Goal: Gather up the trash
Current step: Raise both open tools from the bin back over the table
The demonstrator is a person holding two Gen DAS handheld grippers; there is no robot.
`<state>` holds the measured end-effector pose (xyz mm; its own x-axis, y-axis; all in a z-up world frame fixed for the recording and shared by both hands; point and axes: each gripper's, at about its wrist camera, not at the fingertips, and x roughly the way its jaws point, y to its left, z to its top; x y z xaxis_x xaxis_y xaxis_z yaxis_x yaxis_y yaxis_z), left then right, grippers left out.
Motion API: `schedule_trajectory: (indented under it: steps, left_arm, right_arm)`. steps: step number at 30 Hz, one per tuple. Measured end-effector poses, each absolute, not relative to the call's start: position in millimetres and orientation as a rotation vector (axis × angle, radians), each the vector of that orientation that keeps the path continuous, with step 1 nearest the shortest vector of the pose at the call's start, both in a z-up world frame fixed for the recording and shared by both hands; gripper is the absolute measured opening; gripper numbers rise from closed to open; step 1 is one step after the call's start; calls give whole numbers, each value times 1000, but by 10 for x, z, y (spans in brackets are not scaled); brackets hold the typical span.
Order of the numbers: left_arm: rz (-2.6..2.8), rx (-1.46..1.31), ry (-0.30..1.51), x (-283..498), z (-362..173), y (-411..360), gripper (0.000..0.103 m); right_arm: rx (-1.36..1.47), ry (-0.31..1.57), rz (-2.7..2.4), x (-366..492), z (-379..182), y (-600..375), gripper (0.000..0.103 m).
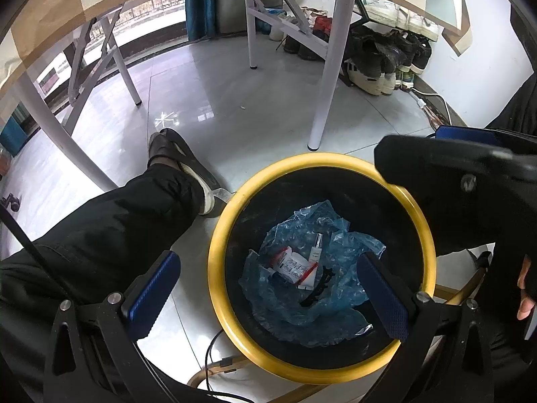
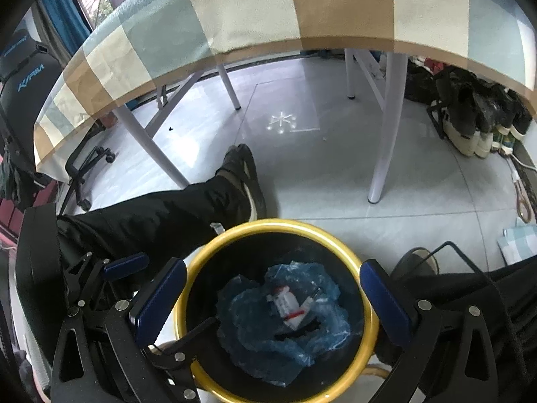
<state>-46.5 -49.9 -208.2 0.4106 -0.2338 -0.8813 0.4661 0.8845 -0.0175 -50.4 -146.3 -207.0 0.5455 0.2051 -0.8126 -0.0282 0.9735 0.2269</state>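
Both the left gripper (image 1: 268,288) and right gripper (image 2: 273,297) hang spread and empty over the yellow-rimmed bin (image 1: 214,235), where light, crinkly trash (image 1: 295,265) lies; any stray piece looks best pinched mid-body

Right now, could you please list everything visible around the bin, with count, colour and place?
trash bin: one, black with a yellow rim, on the floor between the person's legs
plastic film: one crumpled piece, blue, at the bin's bottom
tube: one, white and red, on the film
small bottle: one, pale, beside the tube
comb-like piece: one, black, on the film
table: one, checked cloth, white legs, beyond the bin
shoes: several, dark and white, by the wall
office chair: one, black, far left
leg: black trousers, left of the bin
left gripper: open, empty, over the bin
right gripper: open, empty, over the bin
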Motion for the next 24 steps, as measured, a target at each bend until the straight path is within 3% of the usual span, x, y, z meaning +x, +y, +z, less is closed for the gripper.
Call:
schedule_trajectory:
  steps: [24]
  left_arm:
    - [-417, 191, 1002, -450, -1896, -358, 102]
  right_arm:
    - [239, 892, 184, -460, -1666, -1575, 103]
